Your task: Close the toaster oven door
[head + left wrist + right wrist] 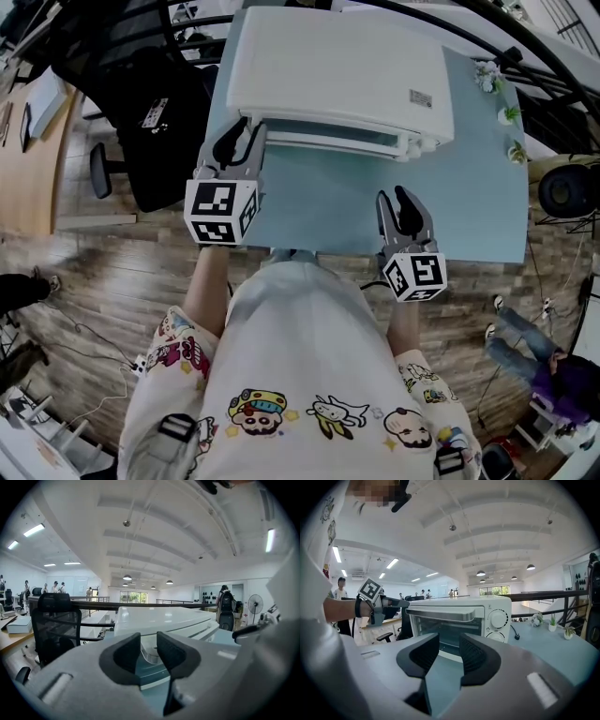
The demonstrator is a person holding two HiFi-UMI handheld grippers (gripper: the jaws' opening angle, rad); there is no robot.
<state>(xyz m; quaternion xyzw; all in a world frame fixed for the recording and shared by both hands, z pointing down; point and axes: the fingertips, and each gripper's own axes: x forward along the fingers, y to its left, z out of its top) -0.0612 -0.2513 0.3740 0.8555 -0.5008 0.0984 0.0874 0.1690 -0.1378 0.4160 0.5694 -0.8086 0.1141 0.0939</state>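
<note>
We've got the left gripper [246,136] open and empty, right at the toaster oven [342,80] handle's end. The right gripper [394,197] is open too, out front of the oven.

Place: a large open-plan office or lab hall.
Ceiling: high, white and ribbed ceiling [154,536], with pendant lamps [127,577] and strip lights [35,530].
Edge: a dark railing [543,595] runs across the hall, with bright windows [133,597] beyond.
Furniture: black mesh office chair [56,625], wooden desk [33,159], pale blue table [469,187] with small potted plants [553,620].
Floor: wood planks [112,281] with loose cables [84,347].
People: several people [56,587] stand far off among desks.
Extras: a pedestal fan [255,605] by the wall.
</note>
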